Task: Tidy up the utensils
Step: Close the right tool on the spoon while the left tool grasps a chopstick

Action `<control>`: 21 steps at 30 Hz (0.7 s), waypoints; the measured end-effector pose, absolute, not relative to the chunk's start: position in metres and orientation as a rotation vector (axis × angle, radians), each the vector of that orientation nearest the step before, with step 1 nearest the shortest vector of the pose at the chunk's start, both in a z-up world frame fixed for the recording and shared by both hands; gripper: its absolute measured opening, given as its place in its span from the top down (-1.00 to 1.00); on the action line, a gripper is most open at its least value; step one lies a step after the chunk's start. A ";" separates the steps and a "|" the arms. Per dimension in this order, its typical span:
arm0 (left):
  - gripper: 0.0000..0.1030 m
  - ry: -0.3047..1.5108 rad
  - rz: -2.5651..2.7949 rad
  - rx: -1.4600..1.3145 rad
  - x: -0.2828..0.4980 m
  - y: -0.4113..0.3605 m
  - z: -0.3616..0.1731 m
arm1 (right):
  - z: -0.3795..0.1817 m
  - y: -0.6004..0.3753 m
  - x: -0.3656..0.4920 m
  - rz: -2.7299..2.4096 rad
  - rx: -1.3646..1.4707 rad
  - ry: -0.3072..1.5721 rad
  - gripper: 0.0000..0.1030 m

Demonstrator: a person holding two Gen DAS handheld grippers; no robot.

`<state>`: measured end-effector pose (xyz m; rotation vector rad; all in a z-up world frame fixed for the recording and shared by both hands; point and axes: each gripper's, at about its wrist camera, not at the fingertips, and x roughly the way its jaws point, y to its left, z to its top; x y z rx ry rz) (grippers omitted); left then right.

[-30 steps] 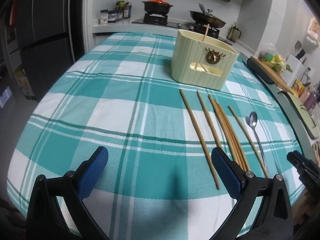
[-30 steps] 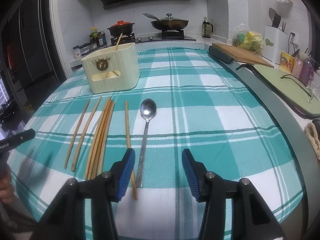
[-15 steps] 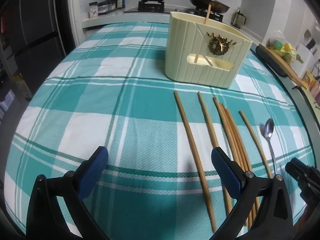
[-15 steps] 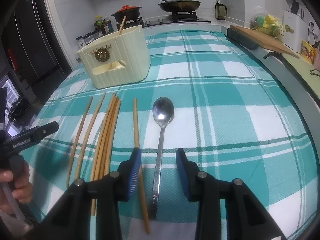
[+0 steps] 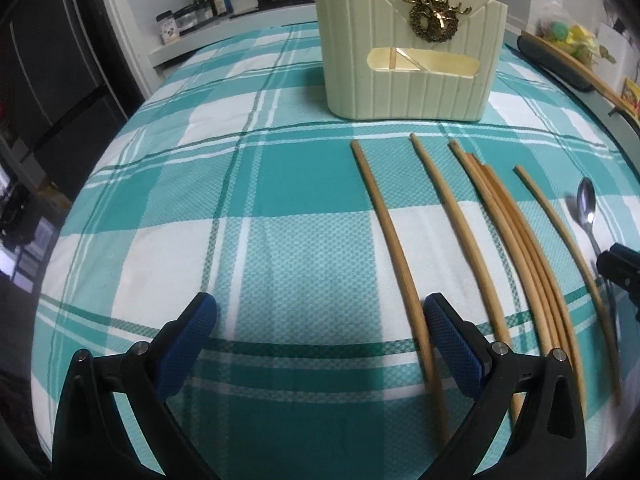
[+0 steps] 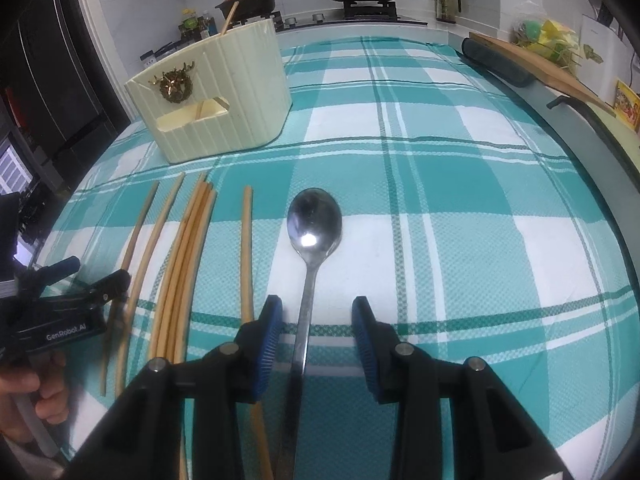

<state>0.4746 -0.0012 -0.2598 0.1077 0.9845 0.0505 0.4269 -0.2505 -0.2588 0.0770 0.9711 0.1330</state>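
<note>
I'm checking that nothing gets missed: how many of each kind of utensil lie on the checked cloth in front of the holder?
Chopsticks: at least 6 (the packed bundle is hard to split)
Spoon: 1
Total: at least 7

Right hand-held gripper (image 6: 316, 322) straddles the spoon (image 6: 310, 260) handle, untouched.

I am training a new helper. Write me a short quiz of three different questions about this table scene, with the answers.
1. True or false: the spoon lies with its handle between the right gripper fingers.
2. Which stands behind the chopsticks? A) glass jar B) cream holder C) plate
3. Fill in: the left gripper is ____, holding nothing.

Key: 1 true; 2 B; 3 open
</note>
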 end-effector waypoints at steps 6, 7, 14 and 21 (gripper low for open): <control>-0.99 1.048 0.019 0.051 0.487 0.017 -0.261 | -0.263 -0.240 0.447 0.108 0.010 0.948 0.19; -0.99 1.059 0.005 0.049 0.492 0.015 -0.262 | -0.263 -0.239 0.452 0.105 0.002 0.946 0.19; -0.98 1.105 -0.044 0.047 0.537 0.006 -0.264 | -0.265 -0.232 0.479 0.086 -0.038 0.932 0.18; -0.11 1.098 -0.094 0.056 0.547 -0.006 -0.255 | -0.266 -0.229 0.483 0.060 -0.046 0.903 0.27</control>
